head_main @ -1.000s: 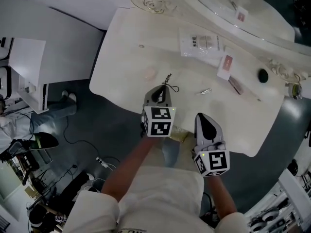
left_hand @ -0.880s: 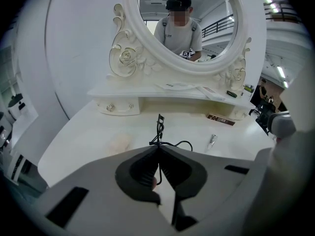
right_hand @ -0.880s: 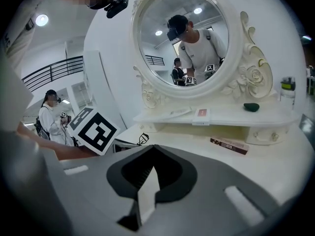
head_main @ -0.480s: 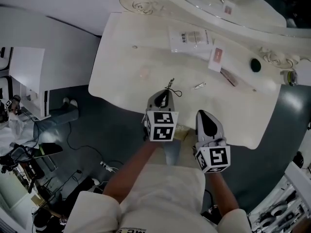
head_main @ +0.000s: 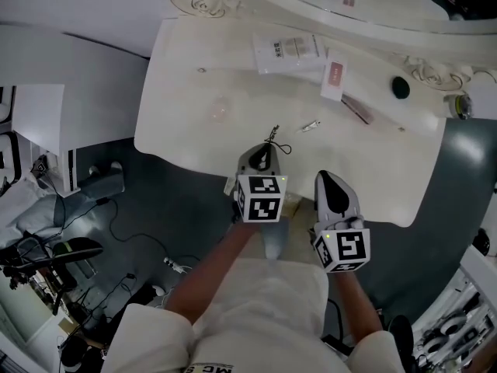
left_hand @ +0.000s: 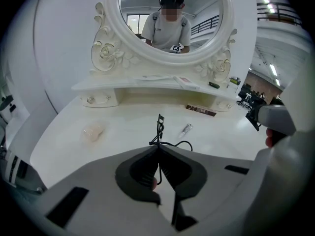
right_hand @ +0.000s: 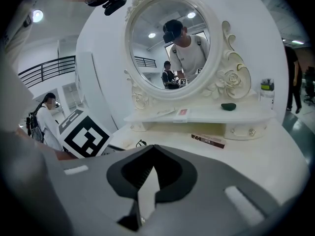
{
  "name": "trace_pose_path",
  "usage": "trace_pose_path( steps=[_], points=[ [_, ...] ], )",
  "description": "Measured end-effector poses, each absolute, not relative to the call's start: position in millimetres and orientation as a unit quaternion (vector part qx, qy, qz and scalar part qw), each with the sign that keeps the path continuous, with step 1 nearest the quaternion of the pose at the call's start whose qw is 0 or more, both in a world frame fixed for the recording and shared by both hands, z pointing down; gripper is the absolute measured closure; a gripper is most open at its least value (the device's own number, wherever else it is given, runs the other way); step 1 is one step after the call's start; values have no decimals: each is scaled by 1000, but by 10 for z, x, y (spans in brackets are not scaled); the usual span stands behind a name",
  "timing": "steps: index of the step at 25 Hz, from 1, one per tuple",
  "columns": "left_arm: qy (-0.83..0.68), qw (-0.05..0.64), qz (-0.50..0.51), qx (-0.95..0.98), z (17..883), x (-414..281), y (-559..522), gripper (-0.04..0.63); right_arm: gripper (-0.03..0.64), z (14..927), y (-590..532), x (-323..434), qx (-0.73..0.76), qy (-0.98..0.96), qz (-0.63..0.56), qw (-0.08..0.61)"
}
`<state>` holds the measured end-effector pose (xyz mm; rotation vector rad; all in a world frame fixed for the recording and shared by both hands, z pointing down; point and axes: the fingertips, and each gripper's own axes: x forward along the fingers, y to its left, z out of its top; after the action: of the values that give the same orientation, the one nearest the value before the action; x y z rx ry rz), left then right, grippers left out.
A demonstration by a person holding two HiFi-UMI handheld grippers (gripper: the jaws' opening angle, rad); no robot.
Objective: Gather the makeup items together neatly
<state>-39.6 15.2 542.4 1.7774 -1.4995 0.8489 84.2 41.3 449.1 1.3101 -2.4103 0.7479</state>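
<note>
A white vanity tabletop [head_main: 194, 92] under a round mirror [left_hand: 170, 18] carries a small silver tube [head_main: 310, 126], a dark slim box [head_main: 356, 109], a pink-and-white carton [head_main: 332, 81] and a white packet [head_main: 289, 50], spread across its far half. The left hand-held gripper [left_hand: 158, 149] is pinched on a thin black wire-framed item [left_hand: 160, 129], which sticks out over the tabletop's near edge. The right hand-held gripper [right_hand: 151, 150] has its jaws pressed together with nothing between them, just off that edge.

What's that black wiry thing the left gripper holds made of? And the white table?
The black eyelash curler looks like thin metal wire with a dark finish: its loops are very slim. The dressing table seems to be white-painted wood or plastic, glossy, since light gleams on it.
</note>
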Motion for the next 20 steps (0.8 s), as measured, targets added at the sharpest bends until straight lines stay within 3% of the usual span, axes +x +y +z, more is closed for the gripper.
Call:
trace_pose_path(
  steps=[20],
  points=[
    [-558, 374, 364, 645, 5858, -374, 365, 578, 614, 4569, 512, 908, 460, -833, 270, 150]
  ],
)
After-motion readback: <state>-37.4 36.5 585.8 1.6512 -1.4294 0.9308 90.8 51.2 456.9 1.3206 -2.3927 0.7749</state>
